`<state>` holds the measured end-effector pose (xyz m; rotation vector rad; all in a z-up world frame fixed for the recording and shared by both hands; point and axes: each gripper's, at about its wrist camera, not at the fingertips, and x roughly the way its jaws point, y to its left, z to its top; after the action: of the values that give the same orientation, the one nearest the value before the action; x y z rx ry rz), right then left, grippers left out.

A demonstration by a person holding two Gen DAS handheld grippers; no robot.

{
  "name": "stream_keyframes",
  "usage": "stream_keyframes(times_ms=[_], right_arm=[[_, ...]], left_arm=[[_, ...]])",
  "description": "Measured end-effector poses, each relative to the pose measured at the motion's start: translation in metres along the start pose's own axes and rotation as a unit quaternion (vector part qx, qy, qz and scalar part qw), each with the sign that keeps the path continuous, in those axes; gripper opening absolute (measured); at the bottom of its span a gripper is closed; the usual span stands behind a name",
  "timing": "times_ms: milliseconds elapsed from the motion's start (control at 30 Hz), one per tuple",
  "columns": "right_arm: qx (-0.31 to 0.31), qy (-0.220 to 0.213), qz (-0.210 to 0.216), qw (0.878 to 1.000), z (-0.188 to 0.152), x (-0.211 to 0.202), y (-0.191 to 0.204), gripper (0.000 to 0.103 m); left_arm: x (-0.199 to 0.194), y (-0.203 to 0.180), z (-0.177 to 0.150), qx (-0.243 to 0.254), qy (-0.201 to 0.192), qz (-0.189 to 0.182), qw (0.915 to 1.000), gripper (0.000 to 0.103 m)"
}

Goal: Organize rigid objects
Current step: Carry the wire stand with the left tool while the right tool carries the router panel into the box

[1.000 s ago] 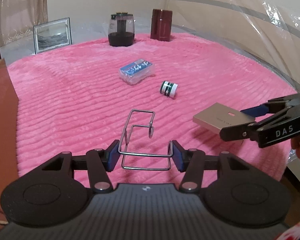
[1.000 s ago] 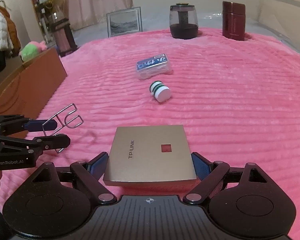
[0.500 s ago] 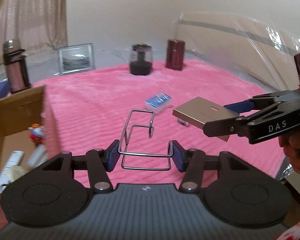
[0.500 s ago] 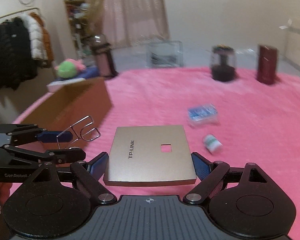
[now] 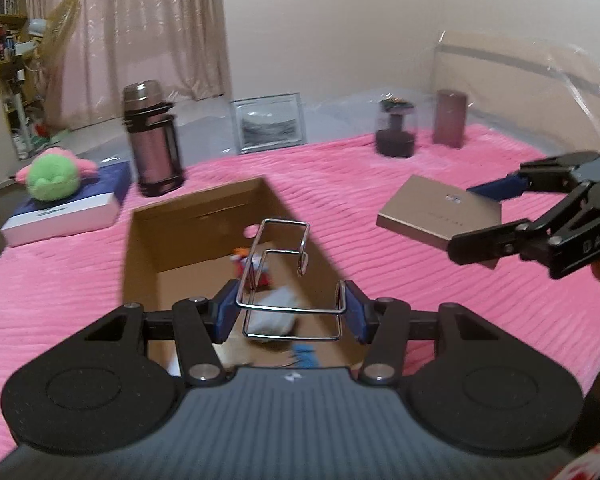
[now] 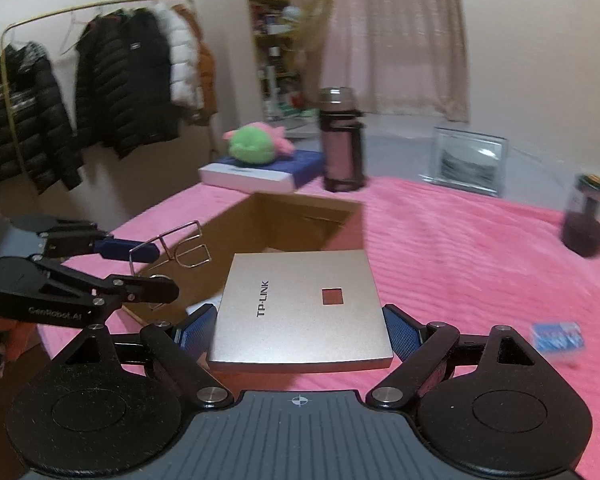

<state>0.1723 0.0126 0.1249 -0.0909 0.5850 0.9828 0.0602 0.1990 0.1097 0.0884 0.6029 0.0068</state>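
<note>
The left hand-held gripper (image 5: 290,312) is closed on a wire rack (image 5: 288,276) and holds it above the open cardboard box (image 5: 148,236) on the pink bed (image 5: 60,280). The right hand-held gripper (image 6: 300,332) clamps the flat TP-LINK box (image 6: 300,308) near the box's right rim. I think the thin wire can twist between the pads, or its hook can catch the cardboard wall. The rack's long axis points away from the gripper, hook end forward; the TP-LINK box lies nearly level.
</note>
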Motion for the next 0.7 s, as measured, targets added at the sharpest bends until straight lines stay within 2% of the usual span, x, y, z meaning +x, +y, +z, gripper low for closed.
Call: stream_keyframes(times_ms=[67,333,700], right_arm=[[-0.011,0.005,0.010,1.000,0.005,0.014,0.007,0.085],[-0.072,0.037,0.020,0.997,0.021,0.072,0.034,0.085],[-0.126,0.086,0.013,0.988,0.019,0.130,0.036,0.085]], left_arm=[[0.003,0.015,-0.001,0.009,0.010,0.011,0.9998,0.049],[0.029,0.063,-0.016,0.037,0.068,0.013,0.9969,0.049],[0.082,0.083,-0.027,0.052,0.129,-0.014,0.9902,0.049]])
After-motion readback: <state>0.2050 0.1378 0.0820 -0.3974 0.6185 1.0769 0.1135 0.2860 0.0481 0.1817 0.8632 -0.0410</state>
